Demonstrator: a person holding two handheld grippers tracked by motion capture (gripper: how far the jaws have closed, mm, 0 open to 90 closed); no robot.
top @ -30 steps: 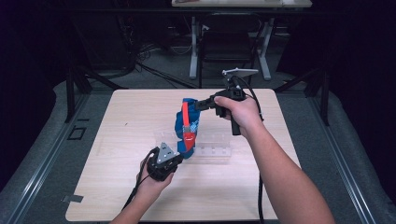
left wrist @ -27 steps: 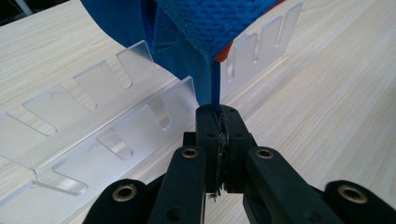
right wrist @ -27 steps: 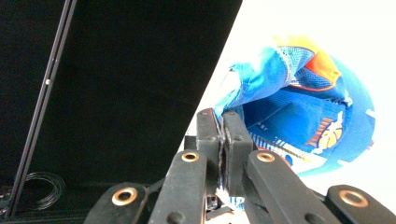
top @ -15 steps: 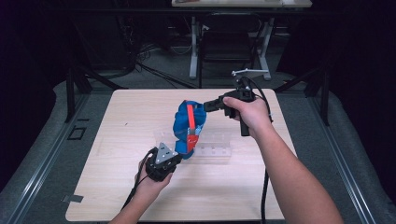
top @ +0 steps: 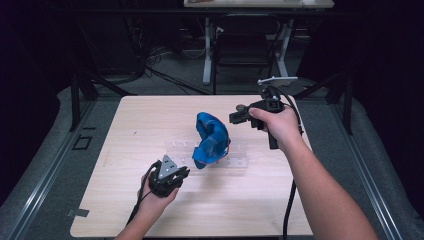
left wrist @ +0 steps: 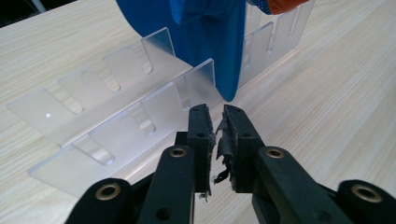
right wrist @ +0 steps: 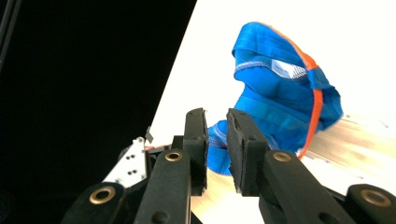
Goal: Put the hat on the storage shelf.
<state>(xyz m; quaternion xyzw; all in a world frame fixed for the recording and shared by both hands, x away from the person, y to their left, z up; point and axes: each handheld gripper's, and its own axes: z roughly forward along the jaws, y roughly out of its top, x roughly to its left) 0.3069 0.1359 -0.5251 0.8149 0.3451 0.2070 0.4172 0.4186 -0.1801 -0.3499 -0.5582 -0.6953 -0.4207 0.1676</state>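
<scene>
- Both grips are off: a second ago my two grippers were holding the crumpled blue fabric pouch with the orange stripe (top: 211, 140) upright between them, and now it slumps by itself.
- My left gripper (top: 172, 176) has just been opening; in the left gripper view its jaws stand a narrow slit apart with nothing between them, only frayed pad lining, and the blue cloth hangs just ahead of the tips (left wrist: 215, 114).
- My right gripper (top: 236, 118) has pulled away toward the right side of the table, and its jaws have just been opening too; in the right gripper view they are parted and empty, with the pouch (right wrist: 280, 100) beyond them.
- Where the pouch is now: draped over the clear slotted acrylic rack (top: 240, 159) lying flat near the middle of the pale wooden table (top: 125, 125), folded over on itself where it stood taller a second ago.
- In the left gripper view the cloth drops between the rack's (left wrist: 116, 100) clear dividers; whether it sits in a slot or only leans on it, I can't tell.
- My read: this is a release. If it keeps sagging, I'd re-grip the upper edge.
</scene>
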